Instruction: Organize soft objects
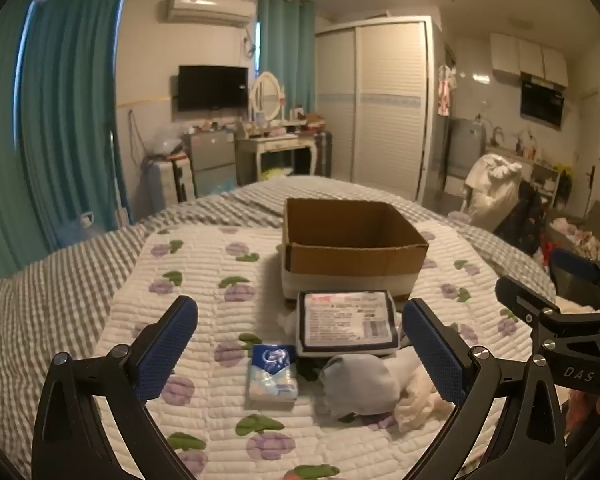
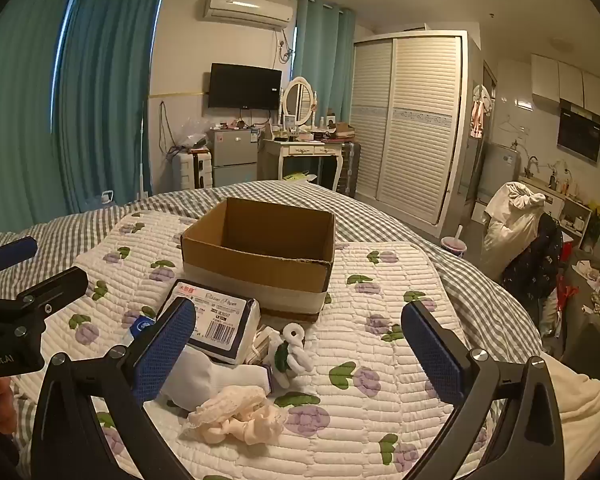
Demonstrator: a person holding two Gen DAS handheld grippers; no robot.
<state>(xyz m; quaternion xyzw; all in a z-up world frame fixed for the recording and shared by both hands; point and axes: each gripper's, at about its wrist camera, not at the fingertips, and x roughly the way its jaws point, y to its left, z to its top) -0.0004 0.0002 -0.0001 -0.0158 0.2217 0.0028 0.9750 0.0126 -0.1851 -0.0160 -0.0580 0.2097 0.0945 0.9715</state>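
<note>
An open, empty cardboard box [image 1: 352, 240] [image 2: 260, 248] stands on the quilted bed. In front of it lie a large wrapped tissue pack [image 1: 346, 322] [image 2: 216, 320], a small blue tissue pack [image 1: 273, 372], a grey-white rolled cloth [image 1: 360, 384] [image 2: 196, 372], a cream lace scrunchie [image 2: 236, 416] and a small white plush toy [image 2: 294, 350]. My left gripper [image 1: 300, 352] is open and empty above the small pack and the cloth. My right gripper [image 2: 300, 352] is open and empty above the scrunchie and toy.
The floral quilt [image 2: 380, 280] covers a grey checked bedsheet [image 1: 40, 288]. The other gripper shows at each view's edge: at the right in the left wrist view [image 1: 560, 320], at the left in the right wrist view [image 2: 16, 312]. A chair with clothes [image 2: 528, 240] stands right of the bed.
</note>
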